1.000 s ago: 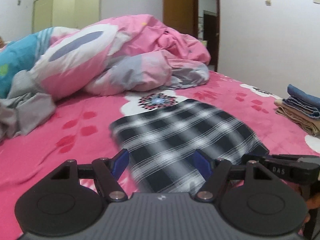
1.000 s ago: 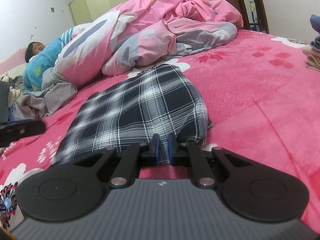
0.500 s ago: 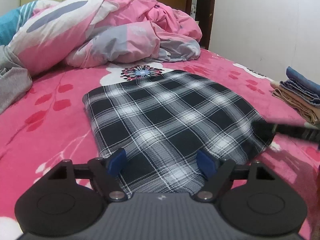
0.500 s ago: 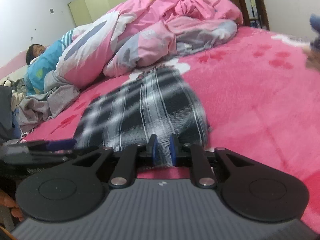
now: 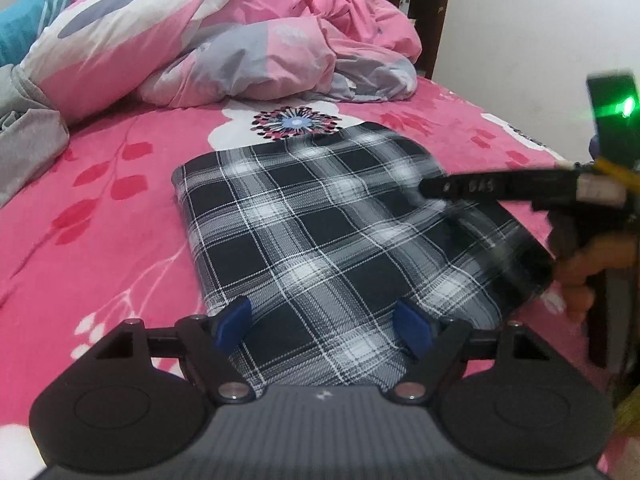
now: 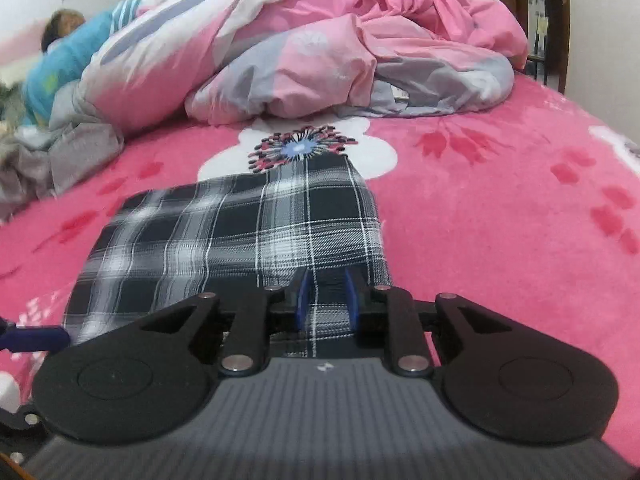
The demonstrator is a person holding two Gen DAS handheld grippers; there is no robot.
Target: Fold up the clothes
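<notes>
A folded black-and-white plaid garment (image 5: 332,236) lies flat on the pink bedspread (image 5: 108,248); it also shows in the right wrist view (image 6: 224,236). My left gripper (image 5: 324,326) is open, its blue pads wide apart over the garment's near edge. My right gripper (image 6: 325,298) is slightly open, its blue pads a small gap apart with the garment's near right edge between them. In the left wrist view the right gripper's black fingers (image 5: 472,188) reach over the garment's right side, blurred.
A crumpled pink and grey duvet (image 5: 224,40) is heaped at the back of the bed. A person in blue (image 6: 64,52) lies at the far left. Grey cloth (image 6: 60,156) lies at the left. A dark wooden door (image 5: 424,8) stands behind.
Both grippers have moved forward and higher over the garment, which now lies flat. The right gripper's pads have parted a little. The left gripper stays open.
</notes>
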